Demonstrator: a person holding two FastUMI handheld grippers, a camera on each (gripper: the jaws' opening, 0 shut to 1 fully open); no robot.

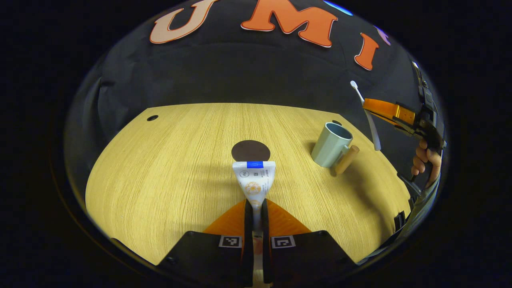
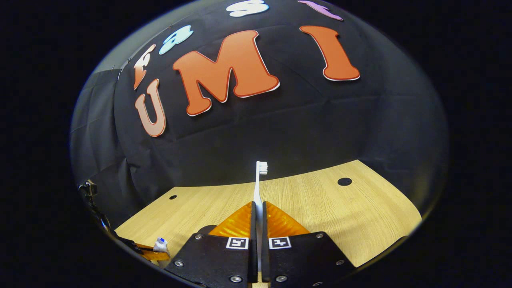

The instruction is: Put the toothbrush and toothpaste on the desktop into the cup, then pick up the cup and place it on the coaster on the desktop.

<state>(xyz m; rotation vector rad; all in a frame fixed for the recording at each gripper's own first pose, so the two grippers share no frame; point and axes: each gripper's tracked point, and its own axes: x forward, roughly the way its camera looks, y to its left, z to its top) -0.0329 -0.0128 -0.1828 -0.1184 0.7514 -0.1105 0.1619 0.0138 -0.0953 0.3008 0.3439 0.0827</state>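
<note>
My left gripper (image 1: 256,205) is shut on a white toothpaste tube (image 1: 255,180), which points forward above the wooden desktop (image 1: 168,160). Just beyond the tube's flat end lies a dark round coaster (image 1: 251,151). A pale blue-grey cup (image 1: 331,145) with a wooden handle stands to the right on the desk. In the left gripper view, the right gripper (image 1: 370,107) hangs above and right of the cup, gripping a white toothbrush (image 1: 367,116) with its bristles up. In the right gripper view, my right gripper (image 2: 258,210) is shut on the toothbrush (image 2: 259,182), and the left gripper with the toothpaste tube (image 2: 161,245) shows at lower left.
The desktop has small dark holes at its back left (image 1: 152,118) and near the far right (image 2: 344,181). A person's hand (image 1: 426,160) holds the right gripper at the right edge. Black cloth walls the booth behind the desk.
</note>
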